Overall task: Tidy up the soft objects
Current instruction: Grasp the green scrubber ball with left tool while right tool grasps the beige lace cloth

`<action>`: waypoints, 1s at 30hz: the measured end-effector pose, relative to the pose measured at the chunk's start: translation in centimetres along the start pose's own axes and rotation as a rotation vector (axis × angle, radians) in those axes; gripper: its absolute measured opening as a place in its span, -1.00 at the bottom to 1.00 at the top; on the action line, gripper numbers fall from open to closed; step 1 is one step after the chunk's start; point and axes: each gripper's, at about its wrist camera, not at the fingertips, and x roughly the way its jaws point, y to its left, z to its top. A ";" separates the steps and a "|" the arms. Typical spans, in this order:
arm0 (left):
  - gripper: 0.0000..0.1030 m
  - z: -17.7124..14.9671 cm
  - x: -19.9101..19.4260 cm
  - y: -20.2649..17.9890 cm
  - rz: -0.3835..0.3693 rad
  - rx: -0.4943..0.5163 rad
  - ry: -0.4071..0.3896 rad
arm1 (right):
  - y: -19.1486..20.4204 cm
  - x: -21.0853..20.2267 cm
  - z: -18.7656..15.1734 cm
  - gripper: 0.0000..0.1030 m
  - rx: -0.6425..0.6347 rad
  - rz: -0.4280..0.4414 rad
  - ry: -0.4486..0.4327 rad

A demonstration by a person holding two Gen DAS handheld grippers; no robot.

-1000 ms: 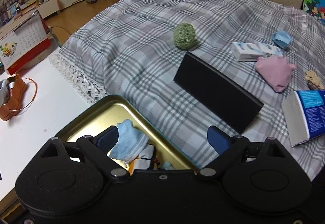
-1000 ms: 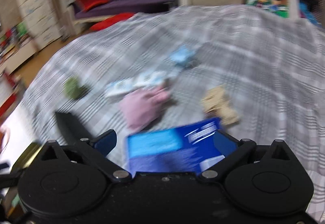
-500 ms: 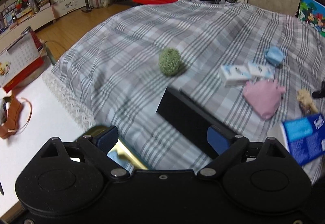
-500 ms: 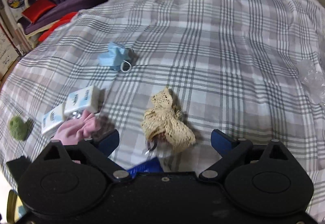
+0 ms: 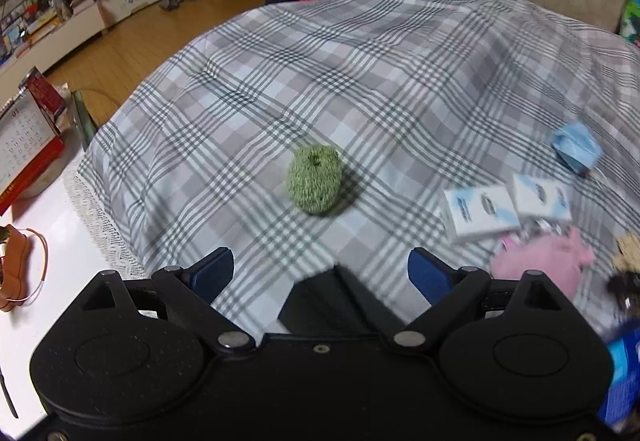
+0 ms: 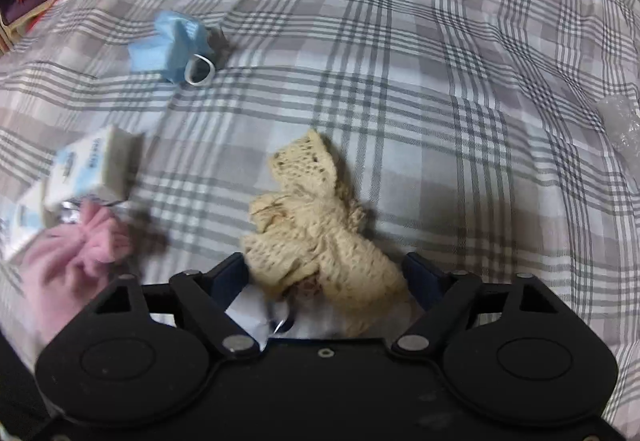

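Observation:
My left gripper (image 5: 320,275) is open and empty above the plaid bedspread (image 5: 400,81). A green knitted ball (image 5: 316,179) lies a little ahead of its fingertips, and a black box (image 5: 332,297) sits just beneath it. My right gripper (image 6: 324,281) points down over a beige crochet cloth (image 6: 312,225). Its jaws are closing with the near end of the cloth between them; firm pad contact does not show. A pink cloth (image 6: 80,253) and a blue face mask (image 6: 172,45) lie to the left of the crochet cloth.
Two white tissue packs (image 5: 504,207) lie beside the pink cloth (image 5: 536,261). A blue package (image 5: 624,373) is at the lower right. A white table (image 5: 48,301) on the left carries a desk calendar (image 5: 24,145) and a brown leather item (image 5: 14,265). Clear plastic (image 6: 620,121) lies at the right.
The left gripper moved off the gold tray and out over the bed, toward the green ball. The right gripper left the blue package, dropped onto the beige crochet cloth, and its jaws narrowed.

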 end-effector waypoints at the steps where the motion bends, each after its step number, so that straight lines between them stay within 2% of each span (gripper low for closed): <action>1: 0.76 0.6 0.8 -0.1 0.001 -0.007 0.012 | 0.0 -0.1 0.1 0.51 -0.002 0.002 -0.012; 4: 0.76 1.9 3.1 -0.4 0.021 -0.026 0.047 | 0.2 -0.2 0.3 0.14 -0.019 0.004 -0.055; 7: 0.76 2.7 5.3 -0.7 0.043 -0.022 0.071 | 0.8 -0.4 0.1 0.00 -0.049 0.011 -0.087; 15: 0.76 4.2 10.0 -0.1 0.074 -0.076 0.152 | 0.3 -0.8 0.3 -0.02 -0.019 0.114 -0.096; 23: 0.72 5.6 13.2 0.4 0.068 -0.145 0.208 | 0.5 -0.8 0.1 -0.01 -0.021 0.134 -0.103; 26: 0.60 5.9 14.2 0.5 0.077 -0.160 0.226 | 0.4 -0.8 0.1 -0.01 -0.016 0.144 -0.104; 28: 0.35 6.0 14.8 0.8 0.055 -0.188 0.250 | 0.4 -0.7 0.1 -0.01 -0.011 0.150 -0.105; 29: 0.10 6.0 15.1 0.9 0.036 -0.204 0.267 | 0.4 -0.7 0.2 -0.01 -0.008 0.153 -0.106; 30: -0.03 6.0 15.2 1.0 0.024 -0.220 0.273 | 0.4 -0.7 0.2 -0.01 -0.007 0.156 -0.107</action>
